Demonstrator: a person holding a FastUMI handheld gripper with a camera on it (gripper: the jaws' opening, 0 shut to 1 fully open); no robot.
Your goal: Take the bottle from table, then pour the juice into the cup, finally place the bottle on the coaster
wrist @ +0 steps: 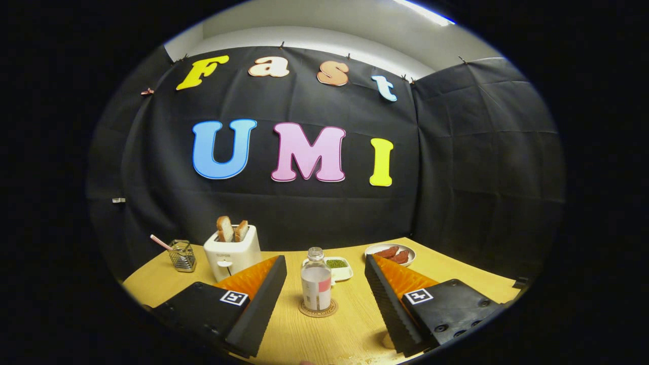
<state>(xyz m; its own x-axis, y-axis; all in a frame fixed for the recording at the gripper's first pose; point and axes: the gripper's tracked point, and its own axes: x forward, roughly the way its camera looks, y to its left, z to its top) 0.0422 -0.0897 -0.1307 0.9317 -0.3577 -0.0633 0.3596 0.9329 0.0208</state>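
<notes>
Both fingers (261, 299) of the gripper (324, 299) stand wide apart, holding nothing. Just ahead, between them, the bottle (316, 280) sits upright on the coaster (318, 310). It looks placed; backing straight out keeps it from tipping.

Black cloth wall (456, 167), wooden table (350, 329), ceiling light (423, 11)

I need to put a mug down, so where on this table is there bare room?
Bare wood lies between the open tool and the bottle on its coaster, on either side of it. More lies beside the meat plate toward the table edge. It is crowded behind the bottle: toaster, bean dish, wire basket.
</notes>
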